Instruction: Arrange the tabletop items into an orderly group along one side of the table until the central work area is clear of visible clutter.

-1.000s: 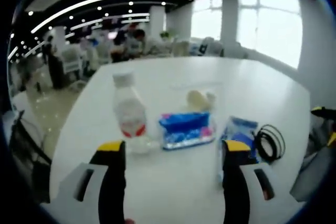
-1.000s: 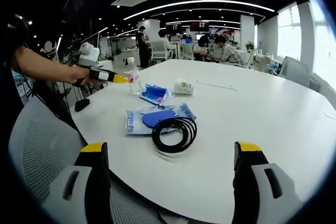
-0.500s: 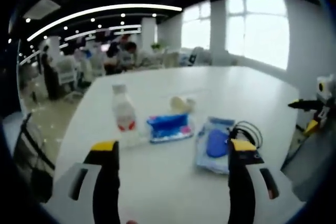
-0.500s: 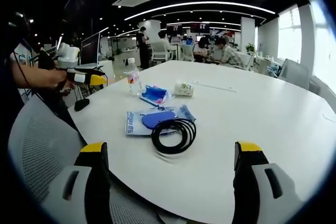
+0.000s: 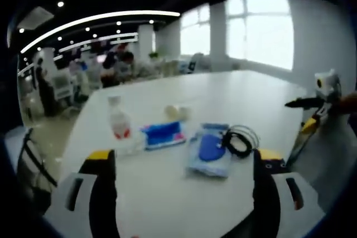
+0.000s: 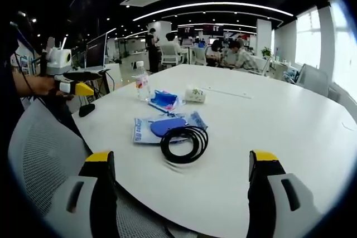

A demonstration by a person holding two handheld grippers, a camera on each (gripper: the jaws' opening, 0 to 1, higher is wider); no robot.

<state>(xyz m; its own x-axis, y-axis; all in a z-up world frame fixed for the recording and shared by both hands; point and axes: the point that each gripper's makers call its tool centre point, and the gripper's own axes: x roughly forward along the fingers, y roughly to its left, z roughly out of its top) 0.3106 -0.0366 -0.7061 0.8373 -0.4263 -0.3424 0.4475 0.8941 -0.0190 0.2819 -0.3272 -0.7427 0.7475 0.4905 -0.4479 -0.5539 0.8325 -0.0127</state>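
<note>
On the white round table (image 6: pixel 290 132) lie a clear bottle with a red label (image 6: pixel 142 85), a blue packet (image 6: pixel 164 100), a pale wrapped item (image 6: pixel 195 93), a light blue pouch with a dark blue oval on it (image 6: pixel 159 127) and a black cable coil (image 6: pixel 184 142). The left gripper view has the same row: bottle (image 5: pixel 118 124), packet (image 5: pixel 163 134), pale item (image 5: pixel 175 111), pouch (image 5: pixel 211 151), coil (image 5: pixel 240 140). My left gripper (image 5: pixel 185 155) is open and empty, held off the table edge; it also appears held in a hand (image 6: pixel 70 85). My right gripper (image 6: pixel 181 157) is open and empty, short of the coil.
A grey mesh chair (image 6: pixel 39 154) stands at the table's near edge. A thin clear strip (image 6: pixel 226 91) lies behind the pale item. People sit at desks far behind (image 6: pixel 228 51). The table's right half is bare.
My left gripper has drawn back from the bottle and off the table edge, so its view takes in more of the table. The right gripper and the items have stayed put.
</note>
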